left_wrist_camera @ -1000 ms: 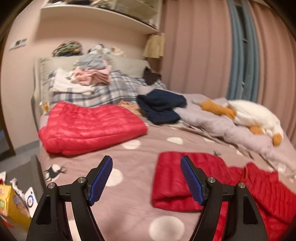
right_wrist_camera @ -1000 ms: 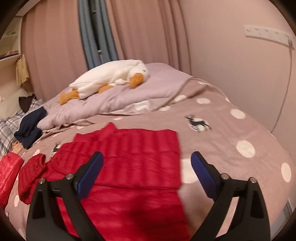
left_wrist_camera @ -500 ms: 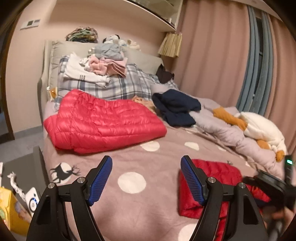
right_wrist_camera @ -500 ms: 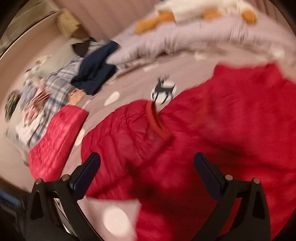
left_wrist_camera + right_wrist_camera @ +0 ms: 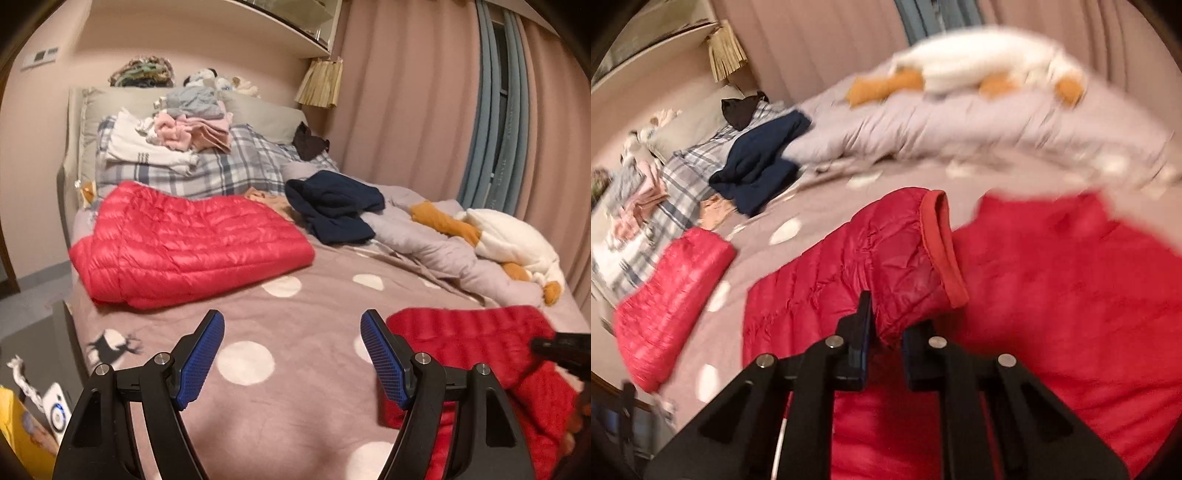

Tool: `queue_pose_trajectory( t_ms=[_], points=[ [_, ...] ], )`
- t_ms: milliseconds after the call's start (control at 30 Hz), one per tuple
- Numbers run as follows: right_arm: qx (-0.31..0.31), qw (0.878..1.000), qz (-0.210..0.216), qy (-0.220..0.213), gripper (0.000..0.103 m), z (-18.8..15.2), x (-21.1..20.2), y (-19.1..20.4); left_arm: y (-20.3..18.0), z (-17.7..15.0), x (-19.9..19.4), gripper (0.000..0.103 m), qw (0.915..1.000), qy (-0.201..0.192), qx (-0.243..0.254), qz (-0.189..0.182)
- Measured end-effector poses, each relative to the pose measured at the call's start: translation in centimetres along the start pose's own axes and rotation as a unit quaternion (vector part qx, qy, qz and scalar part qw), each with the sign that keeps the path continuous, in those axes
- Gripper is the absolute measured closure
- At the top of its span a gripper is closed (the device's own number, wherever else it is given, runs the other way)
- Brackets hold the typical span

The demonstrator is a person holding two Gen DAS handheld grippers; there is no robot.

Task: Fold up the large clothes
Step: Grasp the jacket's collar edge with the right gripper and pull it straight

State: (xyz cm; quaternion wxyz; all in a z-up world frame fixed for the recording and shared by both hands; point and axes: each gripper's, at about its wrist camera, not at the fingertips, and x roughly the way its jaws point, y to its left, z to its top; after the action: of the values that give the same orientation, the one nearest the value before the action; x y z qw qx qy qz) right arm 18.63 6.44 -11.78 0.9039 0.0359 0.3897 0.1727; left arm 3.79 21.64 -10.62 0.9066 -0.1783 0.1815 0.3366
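Two grippers in play, one loaded. My right gripper (image 5: 884, 332) has just been closing, and its jaws now pinch the puffy sleeve (image 5: 886, 258) of the red jacket (image 5: 1071, 295) just behind the cuff (image 5: 943, 243), with fabric bunched between them. My left gripper (image 5: 291, 354) hangs above the spotted bedspread (image 5: 295, 302), jaws well apart and nothing in them; the jacket lies just to its right in that view.

Jacket position: spread on the near part of the bed, body flat, this sleeve lying out to the side. A second red jacket (image 5: 192, 247) sits already folded nearer the pillows, well apart.

Step in hand, as I judge it: carry the sleeve across onto the jacket body.

Notes for doing it well:
- Lift only enough to clear the body; slick quilted fabric probably slides and drags the rest.
- Lay the sleeve straight, cuff inside the outline.
- Left gripper could pin the shoulder while I pull.
- Pinch looks shallow; a jerk may slip it.
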Motion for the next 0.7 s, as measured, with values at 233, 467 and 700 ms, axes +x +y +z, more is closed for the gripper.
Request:
queue_pose_trajectory(
  t_ms=[233,467,700],
  points=[
    [-0.018,0.993,-0.114,-0.037,0.088,1.6,-5.9,-8.4,-2.2,-0.6,-0.9,0.027,0.9993,0.005,0.008,-0.035],
    [0.085,0.986,-0.142,-0.018,0.085,-0.5,-9.8,-18.9,-5.7,-2.5,-1.7,0.027,0.996,0.006,0.064,-0.062],
    [0.156,0.975,-0.155,-0.016,0.066,-2.8,-9.7,-23.9,-9.0,-4.4,-1.8,0.027,0.992,0.011,0.11,-0.06]
  ],
)
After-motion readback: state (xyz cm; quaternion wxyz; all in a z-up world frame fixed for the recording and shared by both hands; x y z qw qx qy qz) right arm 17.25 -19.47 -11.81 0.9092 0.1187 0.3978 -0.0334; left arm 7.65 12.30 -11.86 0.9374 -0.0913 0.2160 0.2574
